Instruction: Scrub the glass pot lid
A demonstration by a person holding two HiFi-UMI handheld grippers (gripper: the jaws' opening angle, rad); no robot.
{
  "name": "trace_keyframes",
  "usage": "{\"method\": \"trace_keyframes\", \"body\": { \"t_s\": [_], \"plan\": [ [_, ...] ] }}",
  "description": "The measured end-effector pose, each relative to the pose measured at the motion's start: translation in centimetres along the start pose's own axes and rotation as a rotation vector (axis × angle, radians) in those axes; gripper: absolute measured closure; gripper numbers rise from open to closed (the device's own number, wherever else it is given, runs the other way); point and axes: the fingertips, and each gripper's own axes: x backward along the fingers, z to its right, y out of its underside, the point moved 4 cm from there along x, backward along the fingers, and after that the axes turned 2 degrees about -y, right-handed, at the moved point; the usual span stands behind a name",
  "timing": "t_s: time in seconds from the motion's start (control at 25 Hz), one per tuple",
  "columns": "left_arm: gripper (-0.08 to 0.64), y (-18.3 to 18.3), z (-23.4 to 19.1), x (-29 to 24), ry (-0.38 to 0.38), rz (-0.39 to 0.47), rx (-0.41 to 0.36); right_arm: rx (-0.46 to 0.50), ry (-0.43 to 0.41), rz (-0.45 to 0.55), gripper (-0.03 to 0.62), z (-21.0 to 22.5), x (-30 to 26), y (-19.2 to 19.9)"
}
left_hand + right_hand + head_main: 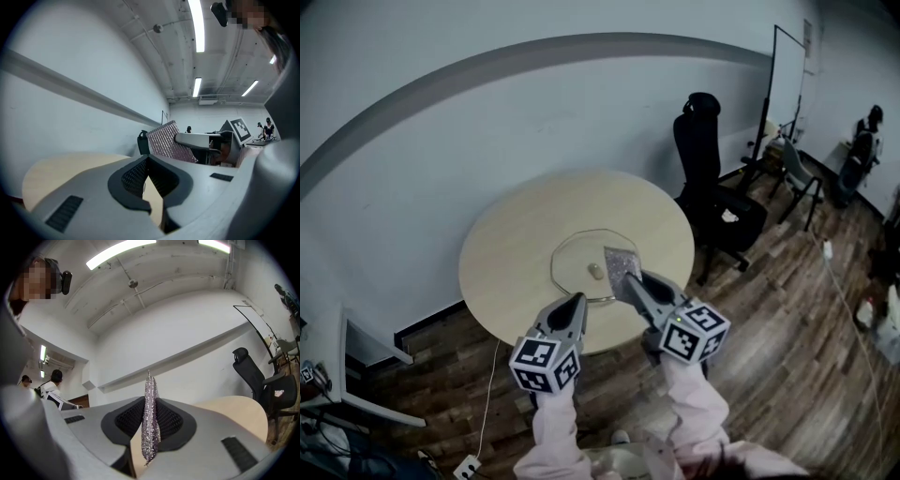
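A glass pot lid [592, 265] lies flat on the round wooden table [516, 248], its small knob [594, 271] near the middle. My right gripper [628, 280] is shut on a glittery silver scrubbing pad [621, 263], held upright over the lid's near right edge; the right gripper view shows the scrubbing pad [150, 420] edge-on, pinched between the jaws. My left gripper [579, 300] is shut with nothing in it, hovering at the lid's near rim. In the left gripper view the scrubbing pad [168, 142] shows to the right beyond my left gripper [147, 159].
A black office chair [712, 192] stands right of the table. A whiteboard [787, 75], a grey chair [799, 176] and a person [862, 141] are farther right. A white shelf [356, 366] and cables [459, 459] sit at the lower left.
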Motion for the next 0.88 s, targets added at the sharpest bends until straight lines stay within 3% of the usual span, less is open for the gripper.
{"method": "trace_keyframes", "body": {
  "t_s": [0.88],
  "plan": [
    [0.563, 2.3, -7.0, -1.2, -0.051, -0.022, 0.072, -0.048, -0.006, -0.041, 0.522, 2.1, -6.4, 2.6]
  ]
}}
